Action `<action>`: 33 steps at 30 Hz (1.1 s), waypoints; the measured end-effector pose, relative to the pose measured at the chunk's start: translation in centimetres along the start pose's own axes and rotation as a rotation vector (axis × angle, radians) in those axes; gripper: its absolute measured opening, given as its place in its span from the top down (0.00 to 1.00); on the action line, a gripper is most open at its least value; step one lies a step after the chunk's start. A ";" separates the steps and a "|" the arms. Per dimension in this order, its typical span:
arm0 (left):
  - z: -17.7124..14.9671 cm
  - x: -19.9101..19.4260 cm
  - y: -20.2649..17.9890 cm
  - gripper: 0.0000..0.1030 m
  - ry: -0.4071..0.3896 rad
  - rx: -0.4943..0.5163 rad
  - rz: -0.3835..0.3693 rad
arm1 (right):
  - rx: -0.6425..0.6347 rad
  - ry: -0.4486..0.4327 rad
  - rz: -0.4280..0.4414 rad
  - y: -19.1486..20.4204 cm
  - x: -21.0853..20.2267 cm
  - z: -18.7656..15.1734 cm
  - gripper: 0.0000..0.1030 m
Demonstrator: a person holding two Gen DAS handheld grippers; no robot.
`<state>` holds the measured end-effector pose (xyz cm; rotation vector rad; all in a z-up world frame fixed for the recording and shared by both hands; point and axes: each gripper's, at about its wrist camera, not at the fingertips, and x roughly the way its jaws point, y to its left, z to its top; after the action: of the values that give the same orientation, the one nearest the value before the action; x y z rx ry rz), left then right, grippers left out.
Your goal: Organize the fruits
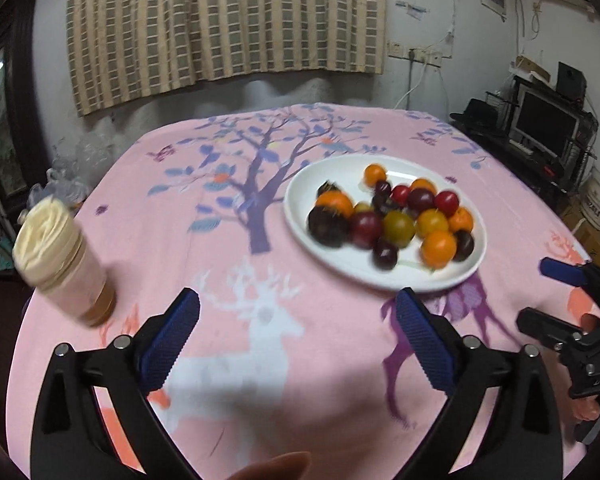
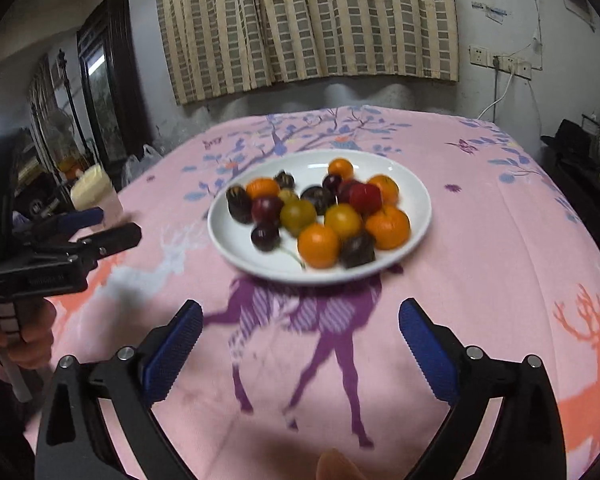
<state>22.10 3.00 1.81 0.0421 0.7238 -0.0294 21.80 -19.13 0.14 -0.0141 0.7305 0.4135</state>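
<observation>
Plate: one white plate lies on the bench, past the middle and a little to the right in the left wrist view.
Fruit: all of it is heaped on the plate, pieces touching one another; none lies on the cloth.
Orange fruit: about five round orange pieces, one apart at the far side of the heap, the others at its left, right and near sides.
Dark fruit: about seven deep purple or near-black pieces, some blurred, so the count is rough.
Red fruit: about two bright red pieces, right of the heap's middle.
Yellow-green fruit: about two, one olive and one yellow, side by side in the middle.
Jar: one jar with a cream lid stands at the left edge of the bench, well apart from the plate.
Bench: one bench under a pink cloth printed with deer and a tree.
Left claw: one, released, its two blue pads spread wide with nothing between them, over the cloth near of the plate.
Right claw: one, released, pads wide apart and empty, near of the plate.
Hands: one hand shows, gripping the left claw's handle.
</observation>
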 end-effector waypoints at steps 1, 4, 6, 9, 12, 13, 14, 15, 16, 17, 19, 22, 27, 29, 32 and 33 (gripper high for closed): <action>-0.8 -0.1 0.1 0.07 0.014 -0.003 0.001 | -0.004 -0.001 -0.001 0.2 -0.3 -0.7 0.04; -2.4 -0.1 0.5 0.07 0.053 -0.012 -0.013 | 0.003 0.018 0.012 0.2 -0.7 -1.6 0.04; -3.0 -0.4 0.7 0.07 0.042 -0.007 -0.006 | 0.007 0.017 0.004 0.2 -0.8 -1.9 0.04; -3.4 -0.9 0.8 0.07 0.030 -0.003 0.004 | 0.012 0.016 0.000 -0.1 -0.8 -1.9 0.04; -3.7 -0.7 1.0 0.07 0.040 -0.011 0.001 | 0.004 0.039 -0.011 -0.1 -0.3 -1.8 0.04; -3.8 -0.7 1.1 0.07 0.043 -0.012 0.006 | -0.008 0.044 -0.024 0.1 -0.2 -1.9 0.04; -3.7 -0.6 1.1 0.07 0.042 -0.014 0.010 | -0.016 0.045 -0.030 0.2 -0.2 -1.9 0.04; -3.7 -0.7 1.1 0.07 0.040 -0.015 0.013 | -0.024 0.045 -0.033 0.3 -0.2 -1.9 0.04; -3.6 -0.6 1.1 0.07 0.041 -0.014 0.012 | -0.030 0.044 -0.034 0.4 -0.2 -1.9 0.04; -3.6 -0.6 1.1 0.07 0.042 -0.013 0.011 | -0.031 0.045 -0.032 0.4 -0.2 -1.9 0.04; -3.7 -0.6 1.0 0.07 0.044 -0.008 0.014 | -0.029 0.046 -0.032 0.4 -0.2 -2.0 0.04; -3.8 -0.5 0.9 0.07 0.046 -0.001 0.021 | -0.024 0.052 -0.034 0.2 -0.1 -2.0 0.04; -3.8 -0.4 0.9 0.07 0.049 0.002 0.021 | -0.032 0.048 -0.038 0.2 -0.2 -1.9 0.04; -3.8 -0.3 0.9 0.07 0.050 -0.001 0.020 | -0.038 0.048 -0.039 0.3 -0.1 -1.9 0.04; -3.8 -0.4 0.9 0.07 0.050 0.001 0.022 | -0.047 0.048 -0.044 0.4 -0.1 -2.0 0.04; -3.8 -0.4 0.9 0.07 0.051 0.001 0.020 | -0.048 0.048 -0.044 0.4 -0.1 -2.0 0.04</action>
<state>19.37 4.08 -0.76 0.0511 0.7745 -0.0093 20.30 -19.07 -1.20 -0.0850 0.7665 0.3896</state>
